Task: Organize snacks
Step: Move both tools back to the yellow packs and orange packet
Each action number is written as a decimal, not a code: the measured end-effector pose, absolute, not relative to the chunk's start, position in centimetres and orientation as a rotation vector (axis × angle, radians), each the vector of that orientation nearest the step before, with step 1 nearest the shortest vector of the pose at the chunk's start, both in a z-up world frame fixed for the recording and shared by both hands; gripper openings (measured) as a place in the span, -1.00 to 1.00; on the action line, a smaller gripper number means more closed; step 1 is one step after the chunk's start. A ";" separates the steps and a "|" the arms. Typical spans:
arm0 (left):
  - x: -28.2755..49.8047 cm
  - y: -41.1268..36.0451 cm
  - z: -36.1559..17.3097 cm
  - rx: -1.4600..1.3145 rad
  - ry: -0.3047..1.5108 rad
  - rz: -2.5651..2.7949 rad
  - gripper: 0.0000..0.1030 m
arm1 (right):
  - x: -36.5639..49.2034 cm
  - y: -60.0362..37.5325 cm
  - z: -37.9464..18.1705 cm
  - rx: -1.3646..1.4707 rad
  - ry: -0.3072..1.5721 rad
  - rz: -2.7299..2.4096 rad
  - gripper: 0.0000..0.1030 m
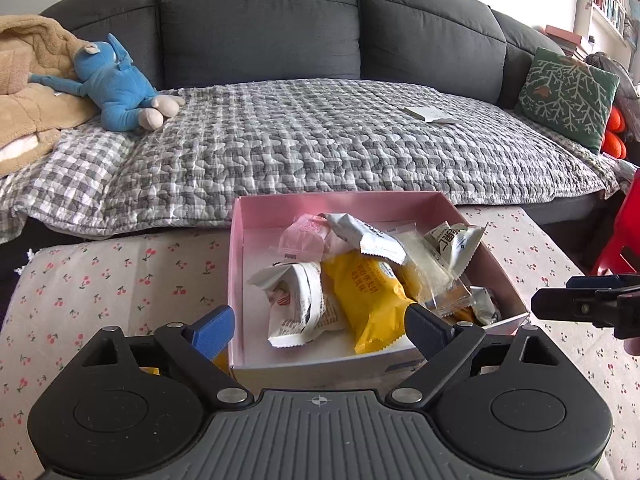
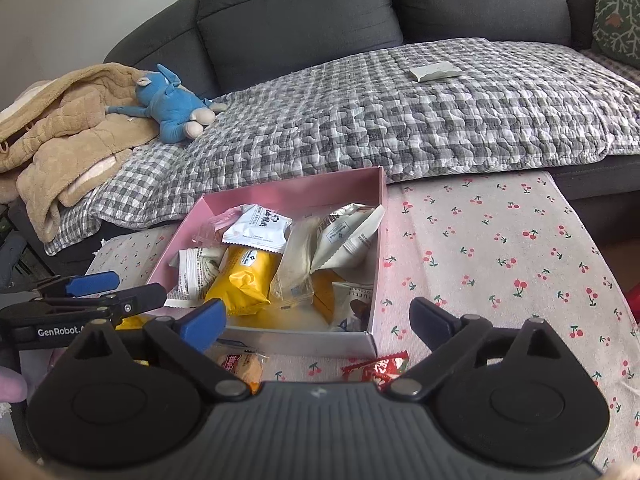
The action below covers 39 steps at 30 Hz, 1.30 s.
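An open pink box (image 1: 340,200) stands on the cherry-print tablecloth (image 1: 120,280) and holds several snack packets, among them a yellow one (image 1: 368,300) and a white one (image 1: 296,300). My left gripper (image 1: 318,330) hovers over the box's near edge, open, with nothing between its fingers. My right gripper (image 2: 318,320) is open and empty too, near the box's front right corner (image 2: 370,340). On the cloth before the box lie a red packet (image 2: 378,370) and an orange-and-cream packet (image 2: 240,364). In the right wrist view the left gripper (image 2: 120,290) shows at the left.
Behind the table is a dark grey sofa (image 1: 260,20) covered by a checked quilt (image 1: 320,140). On it lie a blue plush toy (image 1: 120,88), a tan blanket (image 1: 28,92), a green cushion (image 1: 568,96) and a small white packet (image 1: 432,114). A red stool (image 1: 624,232) stands at the right.
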State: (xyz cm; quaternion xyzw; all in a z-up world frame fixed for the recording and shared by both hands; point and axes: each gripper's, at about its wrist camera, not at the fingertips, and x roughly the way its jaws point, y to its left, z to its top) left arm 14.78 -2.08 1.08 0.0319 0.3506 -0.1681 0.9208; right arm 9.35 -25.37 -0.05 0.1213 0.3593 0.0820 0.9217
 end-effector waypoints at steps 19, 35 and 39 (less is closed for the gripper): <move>8.1 1.5 -2.2 0.092 0.756 -0.346 0.92 | 5.3 -21.5 -2.1 0.112 0.754 0.217 1.00; 7.2 1.6 -4.6 0.136 0.739 -0.471 0.74 | 5.8 -19.5 -5.4 0.098 0.800 0.250 0.98; 8.4 1.6 -5.2 0.133 0.756 -0.431 0.69 | 5.9 -19.4 -6.0 0.093 0.810 0.254 0.91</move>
